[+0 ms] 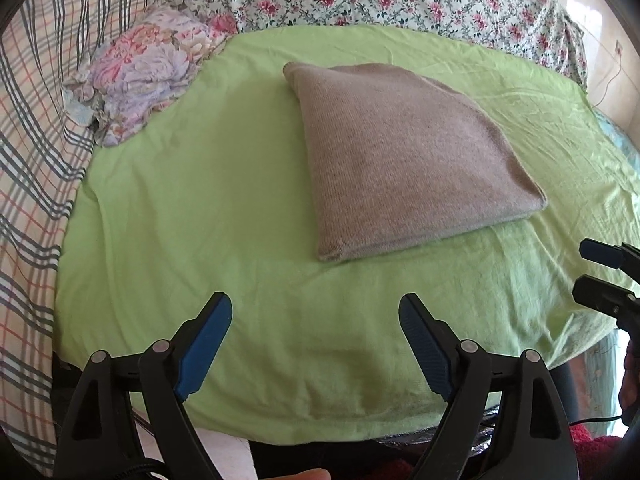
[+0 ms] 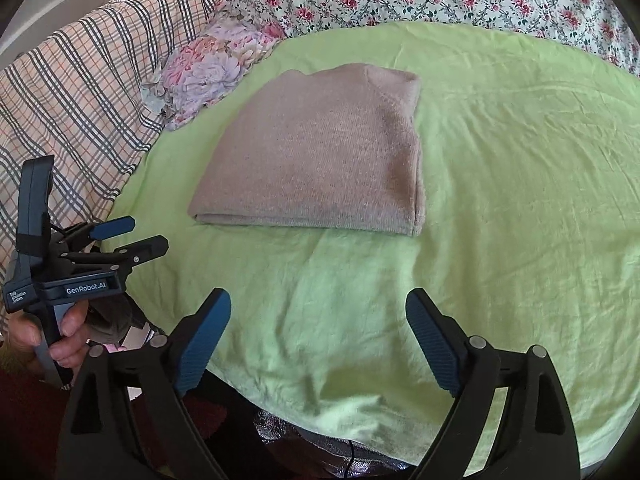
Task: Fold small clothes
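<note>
Jaws spread wide and empty on both my left gripper (image 1: 316, 320) and right gripper (image 2: 318, 320), poised above the lime-green sheet (image 1: 248, 300). Ahead lies the folded beige knit sweater (image 2: 320, 160) (a floral cloth bundle (image 1: 148, 76) sits apart, by the plaid blanket (image 2: 88, 80)).

The left gripper (image 1: 316, 320) points forward with its two blue-padded fingers (image 1: 208, 344) spread wide apart, holding nothing. The right gripper (image 2: 318, 320) is likewise spread wide and holds nothing. A bare hand (image 2: 60, 340) wraps around the left gripper's handle, low at the left of the right wrist view.
</note>
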Available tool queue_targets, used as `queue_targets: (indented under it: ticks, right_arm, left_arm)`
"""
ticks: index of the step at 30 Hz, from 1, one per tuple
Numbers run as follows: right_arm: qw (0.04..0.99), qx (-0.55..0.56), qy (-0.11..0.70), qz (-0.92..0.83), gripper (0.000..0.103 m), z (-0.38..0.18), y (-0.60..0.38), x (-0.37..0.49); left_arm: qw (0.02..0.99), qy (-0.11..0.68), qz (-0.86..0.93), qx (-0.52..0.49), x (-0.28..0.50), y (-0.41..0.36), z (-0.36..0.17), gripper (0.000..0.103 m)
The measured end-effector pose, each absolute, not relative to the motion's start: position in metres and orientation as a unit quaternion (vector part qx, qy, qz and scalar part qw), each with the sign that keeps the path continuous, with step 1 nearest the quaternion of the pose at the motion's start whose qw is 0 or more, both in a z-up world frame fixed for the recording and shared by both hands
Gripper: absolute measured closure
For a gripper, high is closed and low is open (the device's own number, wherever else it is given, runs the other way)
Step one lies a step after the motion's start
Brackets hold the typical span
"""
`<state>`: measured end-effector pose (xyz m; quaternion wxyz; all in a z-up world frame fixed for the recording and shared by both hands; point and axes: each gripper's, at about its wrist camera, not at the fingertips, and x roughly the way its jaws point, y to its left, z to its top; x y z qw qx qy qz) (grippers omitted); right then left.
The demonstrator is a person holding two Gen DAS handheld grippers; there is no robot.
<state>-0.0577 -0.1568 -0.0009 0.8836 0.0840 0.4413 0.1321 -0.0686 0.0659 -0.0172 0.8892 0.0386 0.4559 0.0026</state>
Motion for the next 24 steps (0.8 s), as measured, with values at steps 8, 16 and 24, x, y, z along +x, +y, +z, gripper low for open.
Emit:
queue_targets:
  ticks: [8,16,24]
  right_arm:
    - [0.887,0.088,0.433,0.132,0.008,0.002,-0.153,-0.04]
    - [0.891,0.076,0.425,0.139,0.008,0.009,-0.148,-0.022]
    - [0.895,0.075,0.416,0.141,0.008,0.017,-0.142,-0.004]
  left_arm:
    - [0.89,0.454,0.025,0.037,-0.047,0.063,-0.012,0.015]
    - [0.895,0.444,0.03,0.04,-0.03,0.062,-0.003,0.014]
    - [0.9,0.433,0.031,0.032,-0.02,0.062,0.004,0.013]
